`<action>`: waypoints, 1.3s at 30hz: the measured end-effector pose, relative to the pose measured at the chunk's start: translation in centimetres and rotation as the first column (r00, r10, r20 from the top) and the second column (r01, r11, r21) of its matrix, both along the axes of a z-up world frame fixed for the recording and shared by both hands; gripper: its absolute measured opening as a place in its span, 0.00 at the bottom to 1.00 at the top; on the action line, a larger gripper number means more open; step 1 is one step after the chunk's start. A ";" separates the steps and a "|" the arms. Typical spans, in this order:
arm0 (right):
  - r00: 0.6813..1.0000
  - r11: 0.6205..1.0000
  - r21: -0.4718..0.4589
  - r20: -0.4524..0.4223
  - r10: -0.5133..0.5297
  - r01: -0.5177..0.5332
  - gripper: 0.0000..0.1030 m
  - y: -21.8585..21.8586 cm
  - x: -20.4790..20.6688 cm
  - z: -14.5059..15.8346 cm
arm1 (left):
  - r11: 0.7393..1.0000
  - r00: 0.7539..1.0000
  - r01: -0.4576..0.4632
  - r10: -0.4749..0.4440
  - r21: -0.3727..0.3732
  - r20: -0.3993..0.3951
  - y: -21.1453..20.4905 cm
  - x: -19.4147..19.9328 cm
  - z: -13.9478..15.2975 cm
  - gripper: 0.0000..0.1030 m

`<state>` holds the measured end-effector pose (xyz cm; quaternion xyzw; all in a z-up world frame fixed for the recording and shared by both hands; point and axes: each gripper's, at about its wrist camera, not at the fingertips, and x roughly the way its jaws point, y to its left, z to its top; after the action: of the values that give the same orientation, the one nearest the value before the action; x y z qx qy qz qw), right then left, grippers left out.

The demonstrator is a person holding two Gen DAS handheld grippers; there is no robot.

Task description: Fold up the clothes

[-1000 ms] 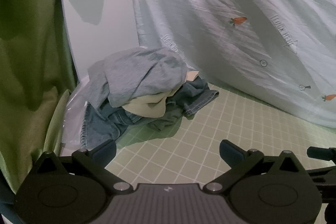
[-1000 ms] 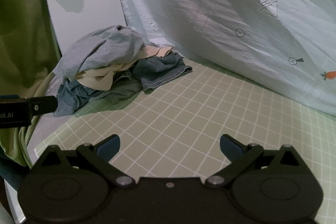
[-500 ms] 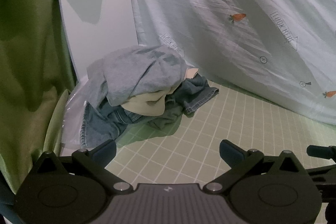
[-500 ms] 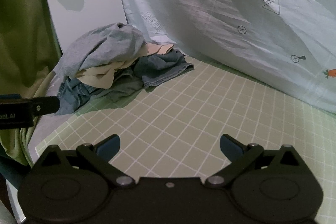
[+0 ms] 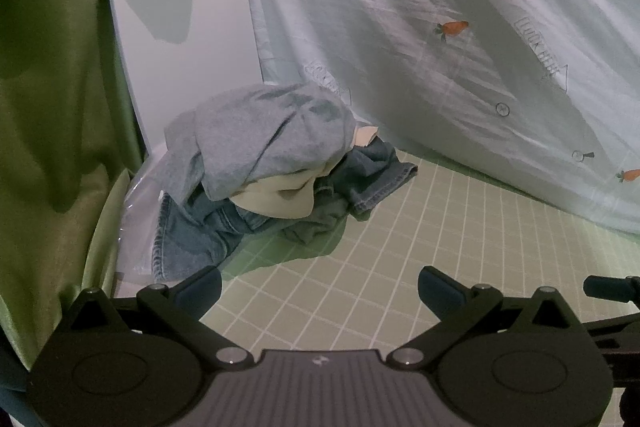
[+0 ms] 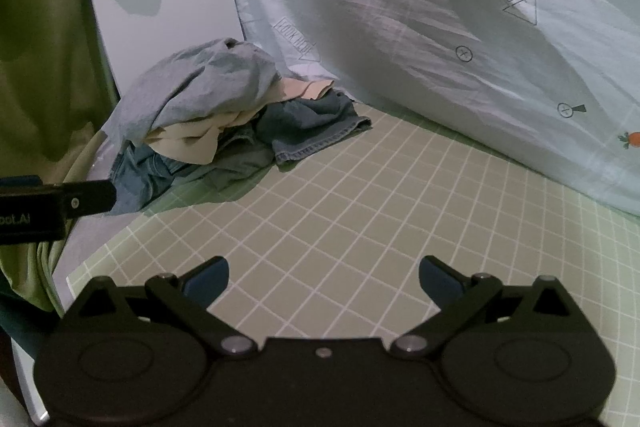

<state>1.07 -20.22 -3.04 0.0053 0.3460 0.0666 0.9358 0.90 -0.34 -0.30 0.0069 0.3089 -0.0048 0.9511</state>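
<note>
A heap of clothes lies at the far left corner of the green grid mat (image 5: 400, 267) (image 6: 360, 207). On top is a grey garment (image 5: 264, 135) (image 6: 200, 83), under it a cream one (image 5: 280, 195) (image 6: 192, 143), and below them blue denim (image 5: 372, 179) (image 6: 316, 131). My left gripper (image 5: 320, 287) is open above the mat, a short way in front of the heap, holding nothing. My right gripper (image 6: 324, 277) is open too, farther right and back from the heap, also holding nothing. The body of the left gripper shows at the left edge of the right wrist view.
A pale blue sheet with carrot prints (image 5: 460, 47) (image 6: 440, 27) hangs along the back of the mat. A white panel (image 5: 180, 27) (image 6: 160, 7) stands behind the heap. Green curtain (image 5: 52, 87) (image 6: 36, 27) fills the left side.
Both grippers have drifted slightly; the heap sits a little more to the right in the views. Their jaws stayed open and the clothes have not moved.
</note>
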 end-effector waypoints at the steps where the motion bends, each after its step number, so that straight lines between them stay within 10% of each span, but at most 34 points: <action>1: 1.000 1.000 0.000 -0.001 0.000 0.000 1.00 0.0 0.0 0.0 | 1.000 1.000 0.000 0.000 0.001 -0.002 0.0 0.0 0.0 1.00; 39: 0.992 0.992 -0.001 0.013 0.125 -0.125 0.99 3.3 5.9 1.4 | 0.998 0.997 -0.066 0.066 0.009 -0.032 3.4 3.7 0.8 1.00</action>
<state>6.97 -16.97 -1.63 -0.0169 0.3398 0.1252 0.9320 4.62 3.11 0.49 0.0004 0.3242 0.0276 0.9456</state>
